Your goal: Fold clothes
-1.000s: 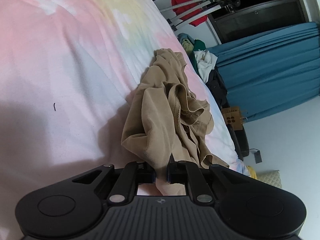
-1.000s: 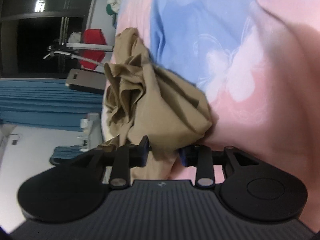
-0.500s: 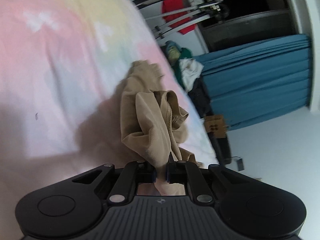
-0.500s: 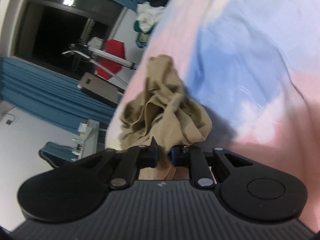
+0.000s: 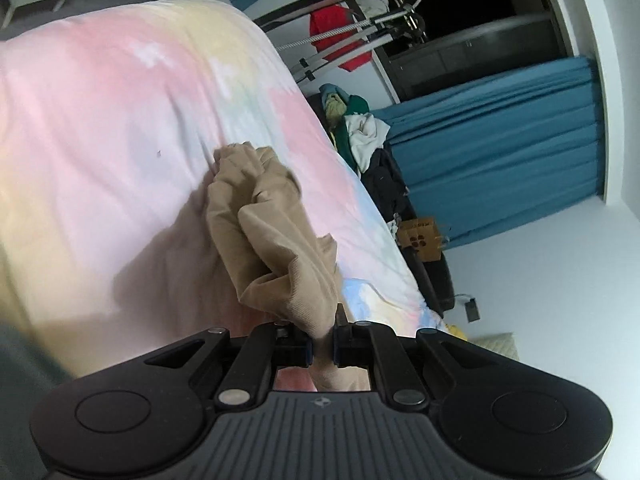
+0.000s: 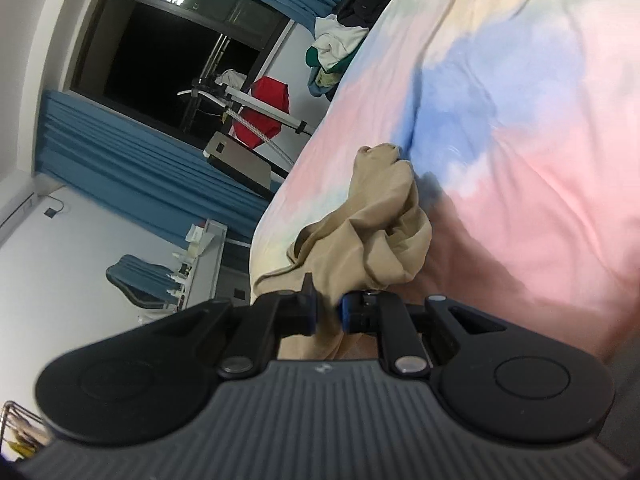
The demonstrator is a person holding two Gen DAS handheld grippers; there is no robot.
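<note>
Garment: tan cloth (image 5: 272, 236) was bunched into a long crumpled rope, its far end lying on the pastel bedsheet (image 5: 100, 120), its near end lifted.
Left gripper (image 5: 322, 346): was clamped tight on one edge of the cloth.
Right gripper (image 6: 328, 312): was pinched on another edge of the tan cloth (image 6: 372, 240).
Bedsheet: was shadowed beside the cloth.
Background: blue curtains (image 5: 500, 152) and a heap of clothes (image 5: 360, 132) were seen past the bed.

A home bedroom: pastel bedspread (image 5: 120, 120), blue curtains (image 5: 500, 152), clothes pile (image 5: 360, 132).
</note>
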